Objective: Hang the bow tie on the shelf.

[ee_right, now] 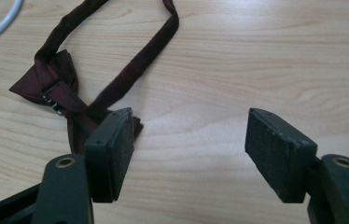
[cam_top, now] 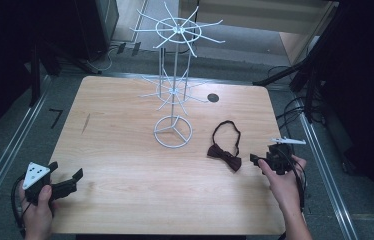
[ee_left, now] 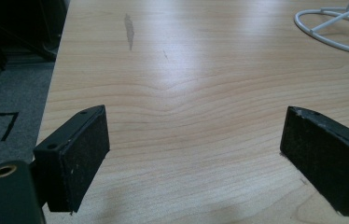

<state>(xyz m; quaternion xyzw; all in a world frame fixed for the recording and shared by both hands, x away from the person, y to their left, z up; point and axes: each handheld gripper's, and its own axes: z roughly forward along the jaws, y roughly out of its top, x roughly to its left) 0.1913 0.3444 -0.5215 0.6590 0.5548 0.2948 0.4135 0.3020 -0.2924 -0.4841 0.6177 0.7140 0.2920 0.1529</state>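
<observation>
A pale wooden table (cam_top: 125, 200) is seen from above, with a person's two forearms entering from the near edge, each hand holding a two-jaw gripper.

One dark maroon bow tie (cam_top: 224, 156) lies flat on the right half of the table, its thin neck strap looping away toward the far edge. The bow's long axis runs diagonally, from its far-left end to its near-right end. The right gripper (cam_top: 256, 160) sits just beside that near-right end, so the bow lies to its left and slightly ahead. In the right gripper view the bow tie (ee_right: 51, 88) is at the left, with one corner tucked behind the left jaw; whether the jaw touches the fabric cannot be told. The right gripper (ee_right: 189, 140) has its jaws spread wide, with bare wood between them.

The left gripper (cam_top: 66, 175) rests at the near-left corner, well apart from the bow tie. In its own view the left gripper (ee_left: 193, 144) is also spread wide over bare wood.

One white wire display stand (cam_top: 174, 80) rises from mid-table, with a ring base and two tiers of radiating hooks. Its base ring (ee_left: 333, 28) shows at the far right of the left gripper view.

The right hand is much the nearer, so it seems the likely one to reach the bow tie.

Counted: one bow tie, one stand, two grippers.
</observation>
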